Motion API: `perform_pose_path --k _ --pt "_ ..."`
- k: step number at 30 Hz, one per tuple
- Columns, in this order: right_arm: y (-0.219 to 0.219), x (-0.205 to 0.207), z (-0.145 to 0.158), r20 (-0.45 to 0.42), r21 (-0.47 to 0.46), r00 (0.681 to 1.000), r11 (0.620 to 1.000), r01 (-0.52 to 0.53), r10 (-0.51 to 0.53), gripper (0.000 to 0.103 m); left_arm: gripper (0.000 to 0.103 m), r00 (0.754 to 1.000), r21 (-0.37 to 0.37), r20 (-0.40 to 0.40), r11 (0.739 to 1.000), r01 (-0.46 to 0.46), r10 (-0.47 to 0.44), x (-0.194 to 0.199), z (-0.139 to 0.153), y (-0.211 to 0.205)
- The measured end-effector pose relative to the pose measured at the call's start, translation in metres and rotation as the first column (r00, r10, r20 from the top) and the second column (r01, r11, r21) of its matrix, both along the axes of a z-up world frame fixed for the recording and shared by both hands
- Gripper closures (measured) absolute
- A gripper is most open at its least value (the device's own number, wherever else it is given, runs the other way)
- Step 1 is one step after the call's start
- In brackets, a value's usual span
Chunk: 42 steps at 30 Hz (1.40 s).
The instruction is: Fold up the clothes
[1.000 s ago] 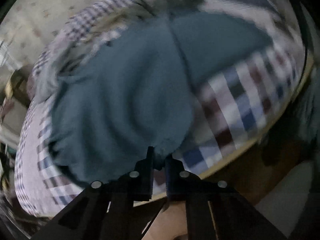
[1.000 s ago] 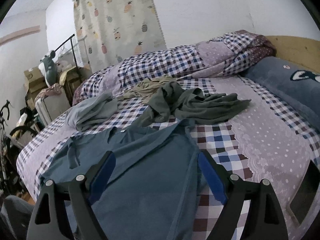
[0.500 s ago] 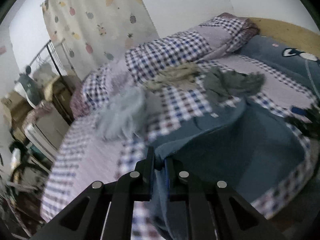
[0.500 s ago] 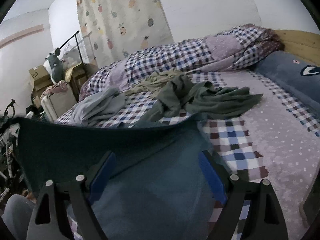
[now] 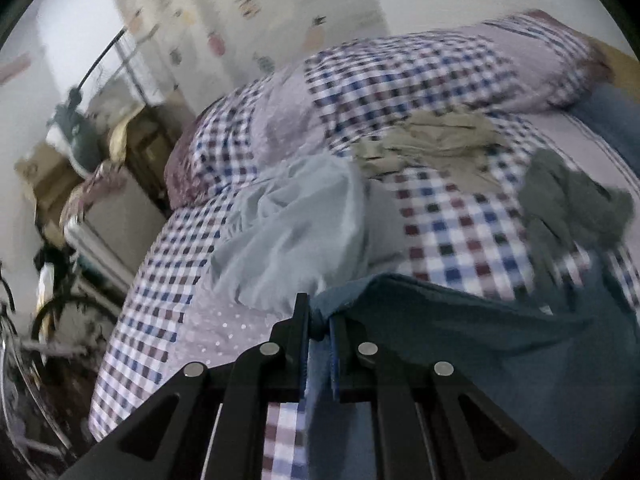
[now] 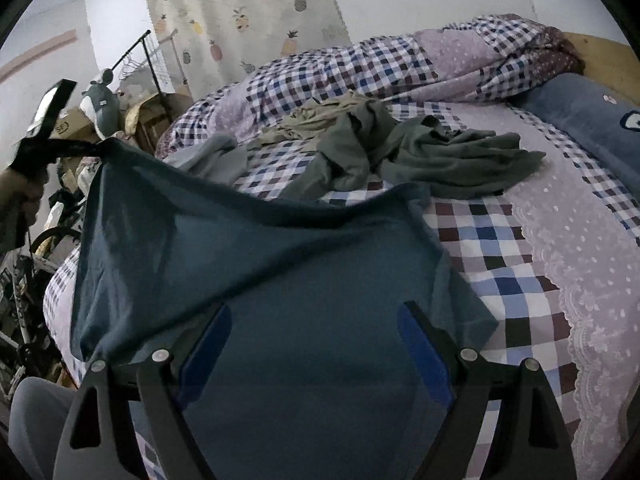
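A dark blue shirt [image 6: 260,248] lies on the checked bed, its left corner held up in the air. My left gripper [image 5: 318,322] is shut on that corner, and the cloth [image 5: 480,344] trails off to the right and down. In the right wrist view the left gripper [image 6: 76,146] is high at the left, held by a hand [image 6: 20,192]. My right gripper [image 6: 316,312] hangs open just over the shirt's near part, with nothing between its fingers.
More clothes lie on the bed: a grey-green garment [image 6: 420,152], a beige one [image 6: 316,116] and a pale grey one [image 5: 296,232]. A rolled checked duvet [image 6: 400,64] and a blue pillow [image 6: 580,108] are at the back. Boxes and a rack [image 6: 132,92] stand left.
The left gripper has lifted the shirt's corner off the bed, up and to the left, so the flat shirt now slopes upward. The right gripper stayed open above it.
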State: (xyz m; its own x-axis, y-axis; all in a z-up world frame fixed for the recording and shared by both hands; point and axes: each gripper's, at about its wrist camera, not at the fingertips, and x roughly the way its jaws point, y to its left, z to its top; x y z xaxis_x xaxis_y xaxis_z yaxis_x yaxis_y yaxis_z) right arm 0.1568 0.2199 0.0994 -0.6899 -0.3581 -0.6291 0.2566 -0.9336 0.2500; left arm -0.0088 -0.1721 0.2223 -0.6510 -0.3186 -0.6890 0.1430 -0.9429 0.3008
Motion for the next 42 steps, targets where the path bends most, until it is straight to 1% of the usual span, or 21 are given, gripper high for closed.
perform_pose_path --k 3,5,8,10,12,15,16,18,19,20,21,22,23,24,26,30,33,34,36,39,42 --pt "0.007 -0.009 -0.006 0.036 -0.020 0.999 0.999 0.036 -0.036 0.015 0.095 0.998 0.039 0.013 0.998 -0.058 0.057 -0.032 -0.012 -0.019" --pt "0.012 -0.015 -0.010 0.059 -0.035 0.997 0.998 0.057 -0.055 0.015 0.096 0.996 0.044 0.034 0.995 -0.086 0.084 -0.053 -0.028 -0.029" --pt "0.020 -0.024 -0.018 0.100 -0.040 0.990 0.994 0.099 -0.095 0.015 0.095 0.991 0.027 0.074 0.993 -0.113 0.111 -0.074 -0.052 -0.038" --pt "0.024 -0.028 -0.022 0.115 -0.040 0.987 0.992 0.121 -0.116 0.015 0.095 0.985 0.014 0.112 0.991 -0.134 0.131 -0.086 -0.075 -0.045" --pt "0.028 -0.031 -0.025 0.126 -0.046 0.983 0.989 0.140 -0.134 0.015 0.095 0.980 0.015 0.142 0.990 -0.142 0.138 -0.095 -0.094 -0.050" --pt "0.032 -0.035 -0.028 0.144 -0.064 0.978 0.985 0.161 -0.150 0.015 0.094 0.980 0.047 0.165 0.992 -0.120 0.111 -0.102 -0.117 -0.055" --pt "0.034 -0.037 -0.030 0.152 -0.066 0.976 0.984 0.168 -0.156 0.015 0.093 0.980 0.060 0.168 0.992 -0.115 0.103 -0.103 -0.121 -0.056" --pt "0.036 -0.038 -0.031 0.160 -0.070 0.972 0.981 0.182 -0.169 0.015 0.092 0.984 0.115 0.154 0.988 -0.106 0.088 -0.100 -0.122 -0.063" --pt "0.037 -0.039 -0.031 0.161 -0.073 0.971 0.979 0.190 -0.176 0.015 0.090 0.985 0.147 0.154 0.984 -0.103 0.081 -0.098 -0.120 -0.067" --pt "0.037 -0.039 -0.031 0.159 -0.073 0.970 0.978 0.195 -0.182 0.015 0.085 0.985 0.181 0.155 0.978 -0.100 0.072 -0.094 -0.118 -0.071" --pt "0.038 -0.039 -0.031 0.157 -0.072 0.970 0.978 0.198 -0.185 0.015 0.068 0.986 0.204 0.151 0.974 -0.102 0.072 -0.089 -0.114 -0.076" --pt "0.038 -0.039 -0.030 0.152 -0.069 0.970 0.977 0.203 -0.191 0.015 0.056 0.987 0.223 0.145 0.969 -0.106 0.075 -0.083 -0.111 -0.080" --pt "0.039 -0.038 -0.028 0.146 -0.067 0.969 0.976 0.210 -0.198 0.015 0.032 0.988 0.240 0.133 0.965 -0.108 0.078 -0.069 -0.108 -0.087" --pt "0.040 -0.038 -0.026 0.139 -0.068 0.969 0.974 0.216 -0.205 0.015 0.025 0.990 0.257 0.119 0.960 -0.110 0.081 -0.052 -0.105 -0.094" --pt "0.046 -0.036 -0.023 0.127 -0.079 0.966 0.969 0.236 -0.225 0.015 0.025 0.992 0.290 0.090 0.951 -0.111 0.088 -0.019 -0.099 -0.107" --pt "0.059 -0.032 -0.021 0.132 -0.105 0.958 0.958 0.267 -0.253 0.015 0.023 0.994 0.356 0.033 0.928 -0.110 0.105 0.048 -0.087 -0.135" --pt "0.066 -0.027 -0.018 0.128 -0.112 0.957 0.955 0.275 -0.261 0.015 0.021 0.995 0.413 0.039 0.905 -0.103 0.096 0.105 -0.096 -0.148" --pt "0.068 -0.024 -0.016 0.121 -0.110 0.957 0.954 0.277 -0.264 0.015 0.021 0.996 0.428 0.045 0.899 -0.093 0.081 0.124 -0.100 -0.146" --pt "0.071 -0.019 -0.014 0.111 -0.107 0.958 0.955 0.277 -0.266 0.015 0.021 0.998 0.449 0.058 0.893 -0.044 0.020 0.163 -0.111 -0.135" --pt "0.077 -0.011 -0.011 0.097 -0.105 0.960 0.956 0.274 -0.264 0.015 0.021 0.995 0.444 0.074 0.896 0.029 -0.069 0.214 -0.126 -0.112" --pt "0.084 0.002 -0.009 0.088 -0.117 0.965 0.959 0.257 -0.247 0.015 0.021 0.987 0.398 0.087 0.913 0.088 -0.134 0.240 -0.132 -0.090"
